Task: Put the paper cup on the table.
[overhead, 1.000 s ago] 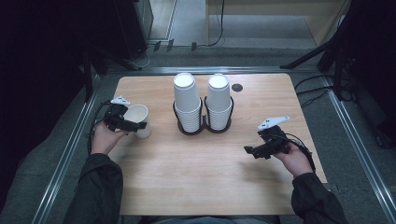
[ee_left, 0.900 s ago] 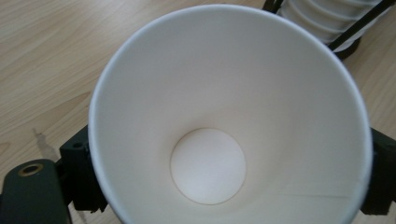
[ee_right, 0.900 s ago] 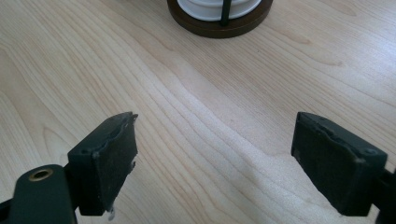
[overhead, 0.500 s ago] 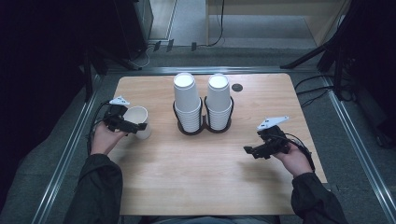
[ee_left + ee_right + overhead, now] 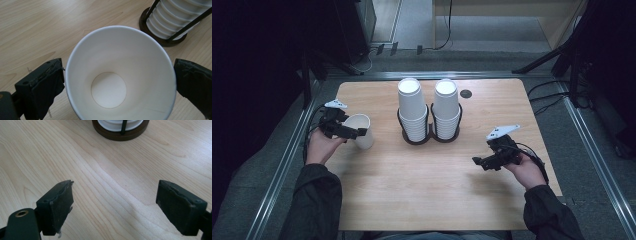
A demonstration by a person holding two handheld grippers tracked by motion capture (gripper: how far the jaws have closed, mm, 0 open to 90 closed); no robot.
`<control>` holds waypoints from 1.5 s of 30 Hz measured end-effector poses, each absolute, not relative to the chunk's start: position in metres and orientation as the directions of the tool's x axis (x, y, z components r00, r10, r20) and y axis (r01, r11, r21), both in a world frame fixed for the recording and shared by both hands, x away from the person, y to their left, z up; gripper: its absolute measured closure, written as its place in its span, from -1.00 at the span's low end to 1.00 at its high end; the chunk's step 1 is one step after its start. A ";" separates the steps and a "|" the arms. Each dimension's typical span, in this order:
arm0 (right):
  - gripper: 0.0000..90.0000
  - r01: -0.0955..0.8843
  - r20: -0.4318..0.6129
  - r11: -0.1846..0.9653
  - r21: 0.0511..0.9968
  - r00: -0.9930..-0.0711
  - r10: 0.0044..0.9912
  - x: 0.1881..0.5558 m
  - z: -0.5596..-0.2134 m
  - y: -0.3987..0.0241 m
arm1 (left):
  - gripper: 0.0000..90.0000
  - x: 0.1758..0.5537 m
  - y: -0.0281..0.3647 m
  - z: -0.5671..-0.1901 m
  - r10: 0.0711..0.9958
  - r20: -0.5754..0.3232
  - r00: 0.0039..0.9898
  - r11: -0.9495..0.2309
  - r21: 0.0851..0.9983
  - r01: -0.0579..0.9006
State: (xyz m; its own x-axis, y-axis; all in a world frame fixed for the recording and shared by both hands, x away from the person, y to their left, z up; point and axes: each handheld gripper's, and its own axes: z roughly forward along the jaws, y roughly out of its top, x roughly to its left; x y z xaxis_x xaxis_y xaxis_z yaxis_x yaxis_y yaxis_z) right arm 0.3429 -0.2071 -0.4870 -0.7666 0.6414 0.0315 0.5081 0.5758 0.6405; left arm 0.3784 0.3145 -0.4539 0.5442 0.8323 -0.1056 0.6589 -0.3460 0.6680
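Note:
A single white paper cup stands upright on the wooden table, at its left side. My left gripper reaches around it from the left. In the left gripper view the empty cup sits between the two pads. The jaws have just been opening, and a thin gap shows at the right pad, so the cup is free. My right gripper hovers low over bare wood at the table's right, jaws wide apart with nothing between them.
Two tall stacks of white cups stand in a dark double wire holder at the table's middle back. A small dark round hole lies behind them. Metal rails run along both table sides.
The left gripper's jaws have spread slightly off the cup, which stays where it stood. Both hands have hardly moved.

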 end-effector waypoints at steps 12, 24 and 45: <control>-0.67 0.506 0.035 0.585 0.634 -0.775 0.631 0.342 -0.487 -0.206 | -1.00 0.372 0.320 -0.432 0.851 -0.134 0.508 -0.288 0.689 0.665; -0.67 0.504 0.033 0.586 0.634 -0.775 0.631 0.343 -0.487 -0.206 | -1.00 0.365 0.313 -0.416 0.859 -0.086 0.504 -0.316 0.686 0.656; -0.67 0.481 0.026 0.606 0.633 -0.796 0.605 0.350 -0.487 -0.194 | -0.63 0.347 0.286 -0.409 0.809 -0.067 0.584 -0.381 0.697 0.607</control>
State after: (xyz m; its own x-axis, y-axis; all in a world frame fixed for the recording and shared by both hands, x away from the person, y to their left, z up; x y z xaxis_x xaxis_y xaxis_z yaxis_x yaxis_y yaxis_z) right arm 0.3497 -0.1936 -0.4868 -0.7959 0.6049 0.0262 0.4813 0.6059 0.6334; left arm 0.3471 0.2863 -0.4092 0.5842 0.8089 -0.0665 0.6071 -0.3811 0.6973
